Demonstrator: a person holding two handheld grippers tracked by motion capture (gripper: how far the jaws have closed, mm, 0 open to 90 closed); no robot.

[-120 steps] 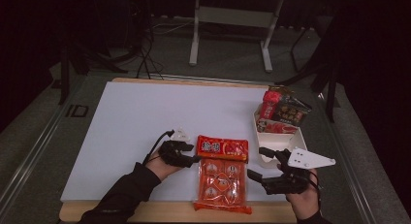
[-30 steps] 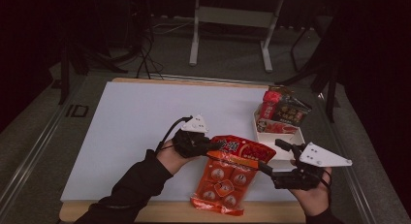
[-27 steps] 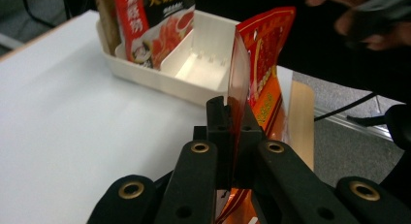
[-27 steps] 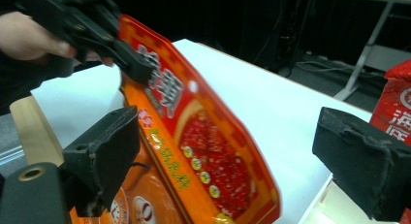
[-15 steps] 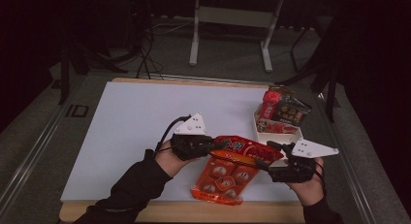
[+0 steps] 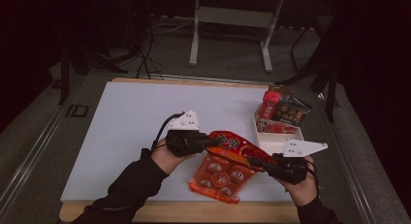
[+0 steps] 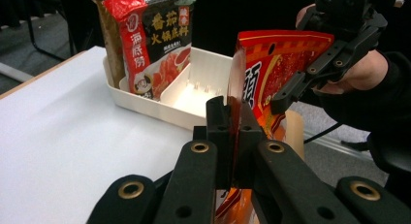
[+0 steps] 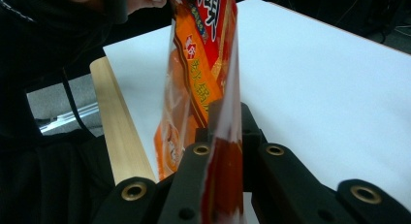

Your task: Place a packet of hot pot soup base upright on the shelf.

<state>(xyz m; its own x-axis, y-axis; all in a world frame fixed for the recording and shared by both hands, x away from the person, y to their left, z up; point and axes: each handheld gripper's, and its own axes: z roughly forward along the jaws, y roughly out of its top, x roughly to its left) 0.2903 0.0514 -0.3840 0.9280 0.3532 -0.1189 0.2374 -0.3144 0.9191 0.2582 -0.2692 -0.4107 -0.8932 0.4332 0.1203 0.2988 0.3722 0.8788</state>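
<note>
Left claw (image 6: 212,142) clamped on top edge of red-orange snack bag (image 6: 224,167); in left claw view the glossy film seam is pinched flat betw. the two black pads (image 7: 235,136), no gap. Right claw (image 6: 253,161) jaws have just been closing and now pinch the bag's right side edge; right claw view shows thin crinkly plastic seam (image 8: 224,156) squeezed betw. its jaws.

Bag: shiny flexible plastic, flat pillow shape, red header w/ print, clear orange lower part showing round pieces inside. Held tilted betw. both claws over front of table (image 6: 126,117), top end raised toward left claw, bottom corner low near the wooden front edge (image 6: 160,212); can't tell if it touches.

Table top: smooth matte white sheet, rect., on light wood board.

White plastic tray (image 6: 276,136), rigid, rect., w/ dividers, sits at right of table just beyond right claw. Dark glossy soup-base pouch (image 7: 150,37) w/ red panel stands upright in its far compartment, leaning on tray wall; near compartment looks bare.

Both claws: black jointed links w/ brass rivets, grey three-cornered plate on top. Dark sleeves on both forearms
</note>
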